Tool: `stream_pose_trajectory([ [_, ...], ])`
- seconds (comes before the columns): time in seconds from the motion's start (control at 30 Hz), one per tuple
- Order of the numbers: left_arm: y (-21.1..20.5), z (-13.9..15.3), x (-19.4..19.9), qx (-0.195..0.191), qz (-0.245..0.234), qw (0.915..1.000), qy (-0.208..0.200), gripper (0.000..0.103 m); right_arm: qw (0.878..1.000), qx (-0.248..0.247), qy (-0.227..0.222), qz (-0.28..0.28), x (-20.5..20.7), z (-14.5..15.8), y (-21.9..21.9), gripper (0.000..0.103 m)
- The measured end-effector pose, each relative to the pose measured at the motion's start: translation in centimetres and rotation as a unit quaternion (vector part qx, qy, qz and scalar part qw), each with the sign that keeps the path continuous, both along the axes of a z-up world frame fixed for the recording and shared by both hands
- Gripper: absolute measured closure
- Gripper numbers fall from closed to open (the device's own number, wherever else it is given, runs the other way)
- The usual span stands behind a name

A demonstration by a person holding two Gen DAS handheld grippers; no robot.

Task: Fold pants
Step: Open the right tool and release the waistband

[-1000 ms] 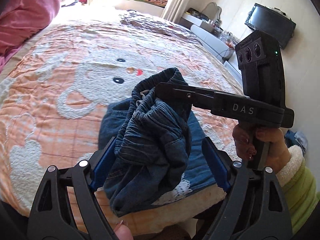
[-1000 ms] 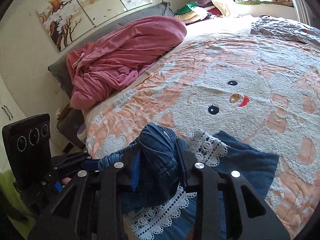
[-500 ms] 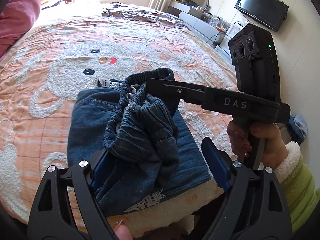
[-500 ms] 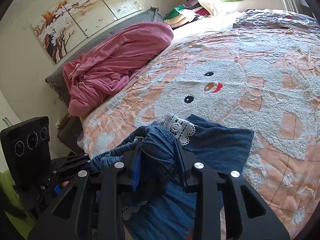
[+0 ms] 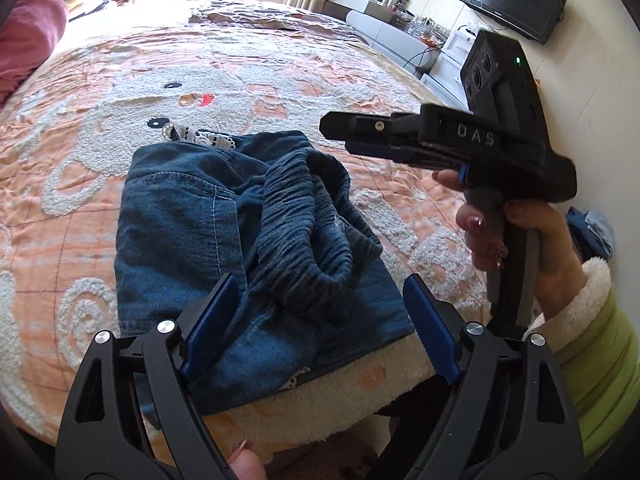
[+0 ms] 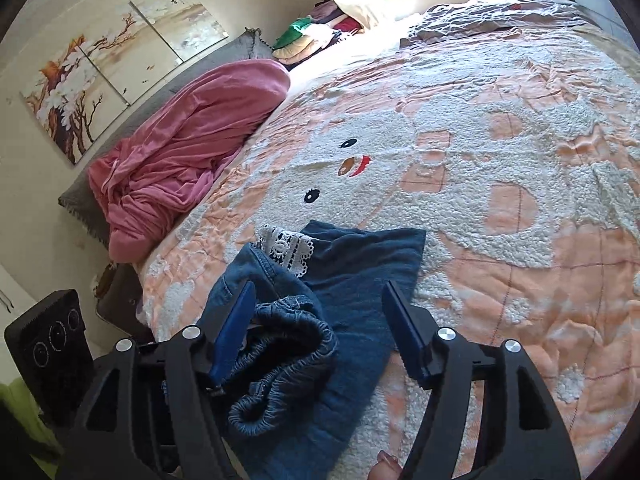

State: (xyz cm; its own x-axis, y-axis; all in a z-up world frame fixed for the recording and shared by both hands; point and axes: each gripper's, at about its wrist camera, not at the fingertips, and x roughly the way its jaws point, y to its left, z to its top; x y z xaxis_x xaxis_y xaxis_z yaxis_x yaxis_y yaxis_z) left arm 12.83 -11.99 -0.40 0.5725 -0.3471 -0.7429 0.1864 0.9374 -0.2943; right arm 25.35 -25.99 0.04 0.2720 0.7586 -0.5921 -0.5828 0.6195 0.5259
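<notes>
Peach-and-white fleecy bedspread with a snowman face [image 6: 460,148] serving as folding surface. Dark blue denim pants with white lace hem trim [image 5: 192,216] lying near the bed's front edge, lower part flat, gathered elastic waistband [image 5: 304,216] heaped loosely on top, likely just dropped for the fold. Left gripper [image 5: 316,316] spread wide, cloth between pads, no pinch. Right gripper [image 6: 320,332] opening, waistband between pads, unclamped. No containers visible.
</notes>
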Motion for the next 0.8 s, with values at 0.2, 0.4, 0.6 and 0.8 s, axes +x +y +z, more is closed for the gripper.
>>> stream_pose_trajectory([
  [0.2,-1.8,-0.6,-1.7,0.005,-0.031,0.9995,-0.003,0.022,0.998,-0.055,0.012,0.034,-1.3,-0.2,2.6,0.024],
  [0.4,-2.4,-1.0,-1.9,0.004,-0.048,0.9988,-0.004,0.021,0.991,-0.129,0.016,0.014,-1.3,-2.6,2.2,0.023],
  [0.6,-0.9,-0.3,-3.2,-0.017,-0.055,0.9983,-0.002,0.021,0.99,-0.143,0.008,0.003,-2.0,-2.9,1.2,0.019],
  [0.8,4.7,2.1,-5.1,-0.005,0.008,0.9994,-0.035,0.019,0.992,-0.121,-0.024,0.005,-3.2,0.6,1.2,0.017],
])
